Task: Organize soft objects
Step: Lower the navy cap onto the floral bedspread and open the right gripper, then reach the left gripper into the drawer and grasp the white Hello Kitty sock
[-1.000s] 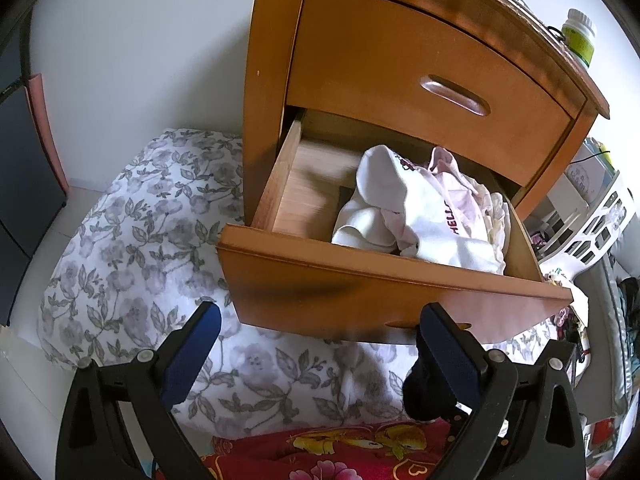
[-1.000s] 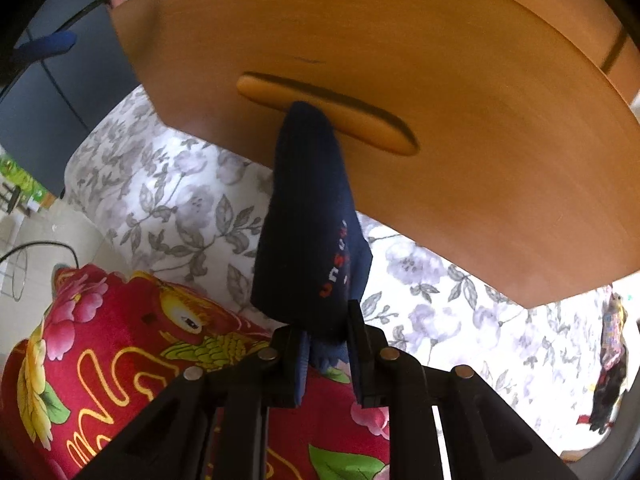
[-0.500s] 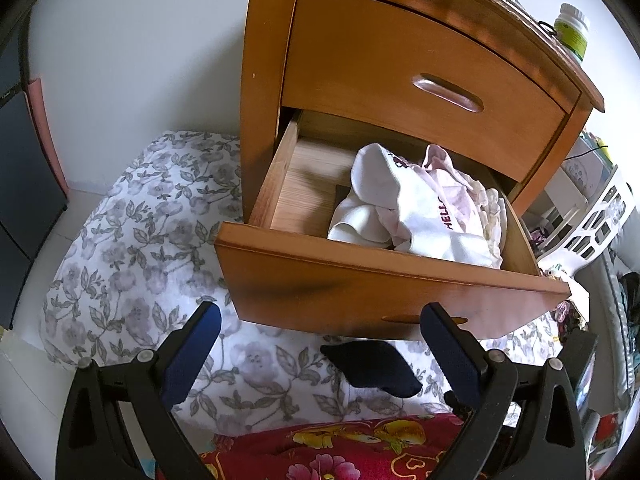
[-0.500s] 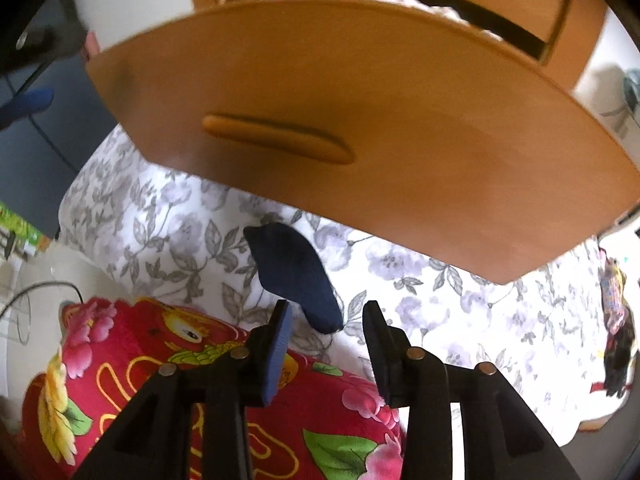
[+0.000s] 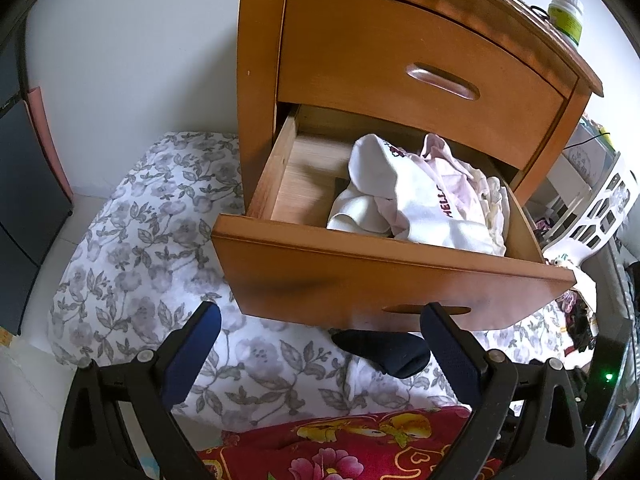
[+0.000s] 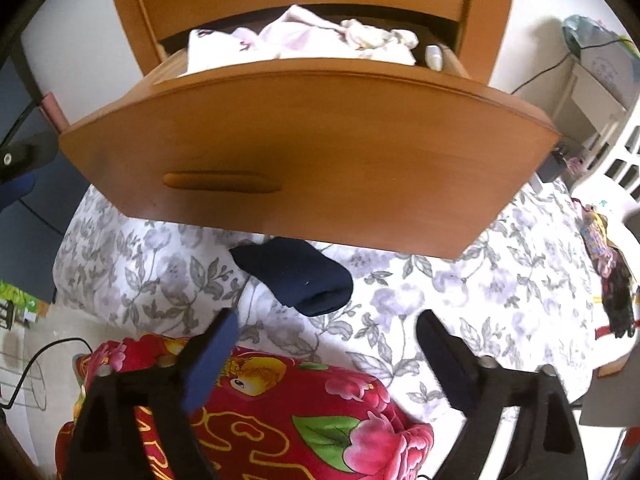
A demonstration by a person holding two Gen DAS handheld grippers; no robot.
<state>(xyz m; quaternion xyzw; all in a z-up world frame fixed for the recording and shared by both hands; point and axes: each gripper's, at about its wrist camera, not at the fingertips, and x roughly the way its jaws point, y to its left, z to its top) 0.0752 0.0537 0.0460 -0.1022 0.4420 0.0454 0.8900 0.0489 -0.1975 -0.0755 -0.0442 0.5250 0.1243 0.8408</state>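
Now the right claw [image 6: 326, 326], just opened wide and empty, hangs above the soft navy sock [image 6: 294, 276].

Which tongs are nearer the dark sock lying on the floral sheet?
Right, as far as these views show. The right tongs hang open just short of the dark sock; their jaws have just opened. The left tongs stand open, the sock beside their right finger.

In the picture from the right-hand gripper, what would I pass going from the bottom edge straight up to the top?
Red flowered blanket → grey-leaf bedsheet → dark navy sock → open drawer's wooden front → pale clothes piled inside it.
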